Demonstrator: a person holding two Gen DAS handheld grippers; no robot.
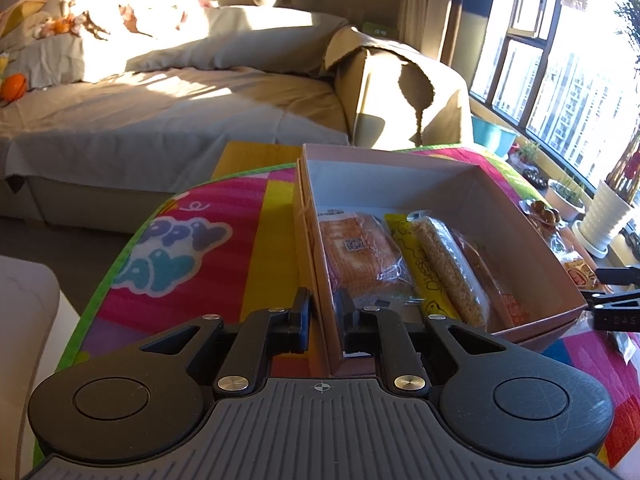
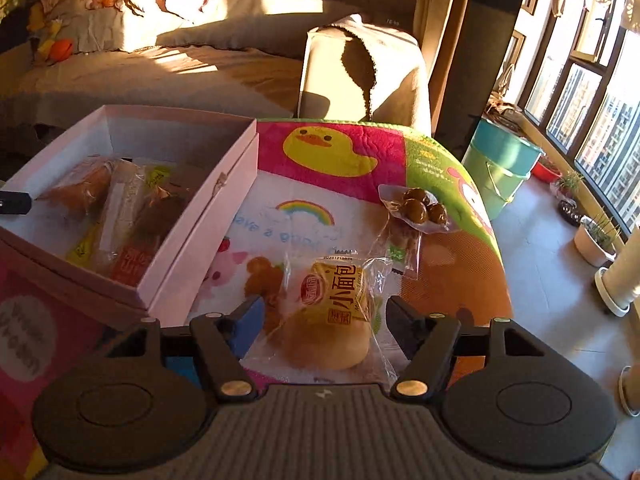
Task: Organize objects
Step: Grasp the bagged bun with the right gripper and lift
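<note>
From the left wrist, the left gripper point(image 1: 324, 316) is clamped on the near wall of the pink box point(image 1: 436, 160), which holds a bread packet point(image 1: 360, 248) and a sesame bar point(image 1: 448, 264). From the right wrist, the right gripper point(image 2: 324, 320) stands open, its fingers either side of a bun packet point(image 2: 332, 320) without touching it, on the quilted mat point(image 2: 352, 136); the box sits left, a bag of brown balls point(image 2: 420, 208) near the mat's right edge.
</note>
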